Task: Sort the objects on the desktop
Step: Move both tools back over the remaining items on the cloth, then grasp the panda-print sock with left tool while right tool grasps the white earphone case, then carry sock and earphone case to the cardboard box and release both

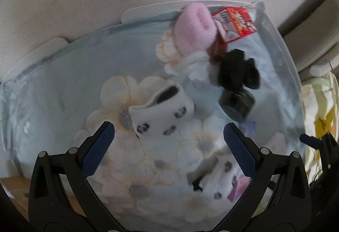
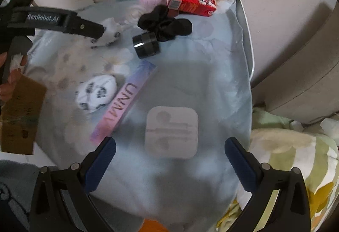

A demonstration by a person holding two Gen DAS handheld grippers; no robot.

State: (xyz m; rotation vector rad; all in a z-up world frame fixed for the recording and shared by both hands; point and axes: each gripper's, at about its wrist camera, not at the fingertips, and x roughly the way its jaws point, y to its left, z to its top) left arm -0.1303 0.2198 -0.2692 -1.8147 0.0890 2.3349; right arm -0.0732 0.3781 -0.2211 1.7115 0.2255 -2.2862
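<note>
The white earphone case (image 2: 171, 132) is lying before the open, empty right tool (image 2: 169, 163), which should be closing squarely across its flat sides, while the left tool (image 1: 169, 147) is gaping over a spotted sock (image 1: 163, 113).

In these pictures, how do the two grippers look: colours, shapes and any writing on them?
Both are black plastic. The left gripper and the right gripper each have two angled fingers with ribbed blue pads and round silver pivot screws. The right wrist view shows white lettering "GenRobot.AI" on the left gripper's side. No cables or sleeves are clear.
</note>
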